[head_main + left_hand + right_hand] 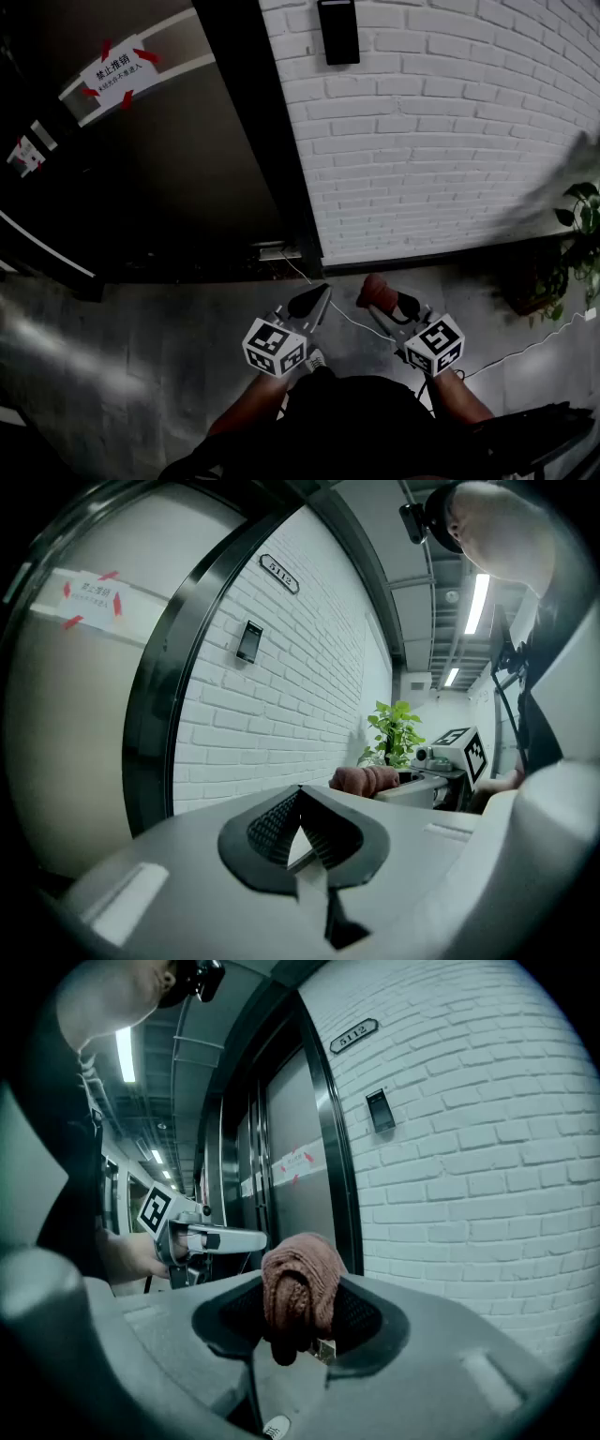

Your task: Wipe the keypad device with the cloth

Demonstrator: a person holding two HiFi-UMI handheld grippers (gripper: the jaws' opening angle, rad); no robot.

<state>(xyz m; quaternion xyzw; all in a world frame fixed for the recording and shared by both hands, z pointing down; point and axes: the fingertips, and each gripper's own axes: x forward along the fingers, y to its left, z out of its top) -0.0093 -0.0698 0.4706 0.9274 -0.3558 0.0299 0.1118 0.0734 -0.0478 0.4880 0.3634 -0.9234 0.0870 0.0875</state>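
Note:
The keypad device (337, 30) is a small black box mounted high on the white brick wall (422, 141). It also shows in the left gripper view (248, 641) and the right gripper view (380, 1110), well away from both grippers. My right gripper (386, 298) is held low near the floor, shut on a bunched reddish-brown cloth (375, 289). In its own view the cloth (295, 1302) fills the space between the jaws of the right gripper (302, 1277). My left gripper (311, 302) hangs beside it, its jaws (300, 791) meeting at the tips with nothing held.
A dark door with a black frame (253, 141) stands left of the wall and carries a warning sticker (117, 70). A potted plant (581, 234) stands at the right. A white cable (525, 349) runs across the grey floor. A room number plate (354, 1031) sits above the keypad.

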